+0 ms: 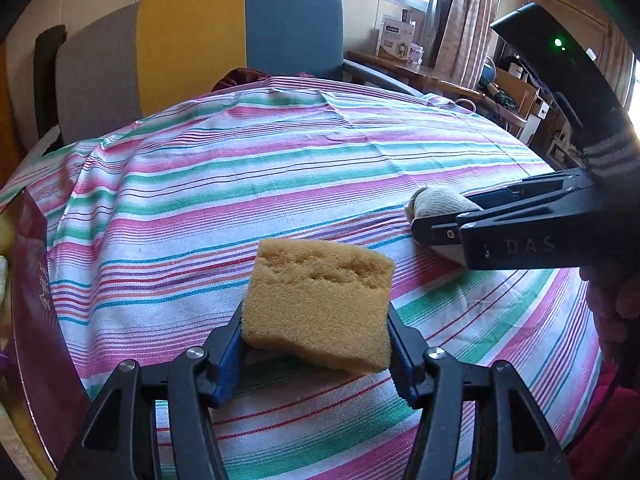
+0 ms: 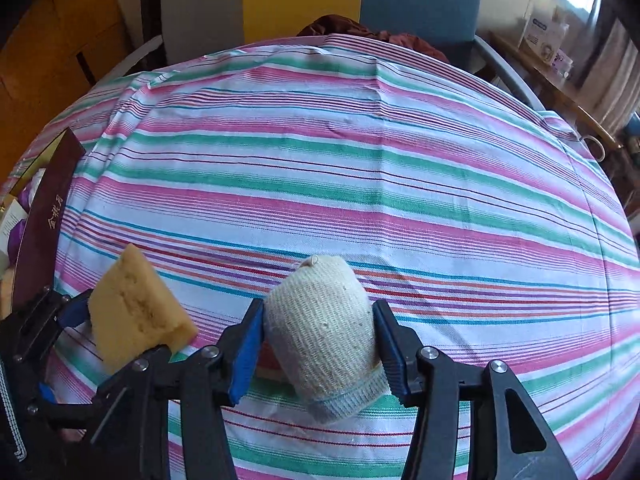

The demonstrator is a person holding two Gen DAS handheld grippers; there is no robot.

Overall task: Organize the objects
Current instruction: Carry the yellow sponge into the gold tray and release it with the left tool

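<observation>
Two items are being carried at once over the striped cloth (image 2: 360, 184): the left gripper (image 1: 316, 344) is clamping a sponge (image 1: 320, 304), lifted clear of the cloth w/ a shadow under it, and the right gripper (image 2: 320, 340) is squeezing a rolled rag (image 2: 324, 332), low over the cloth or touching it, can't tell. Both pickups look done, but drop-off is pending; likely into the box (image 2: 44, 216) at the cloth's left edge, already holding stuff, approx halfway through.
</observation>
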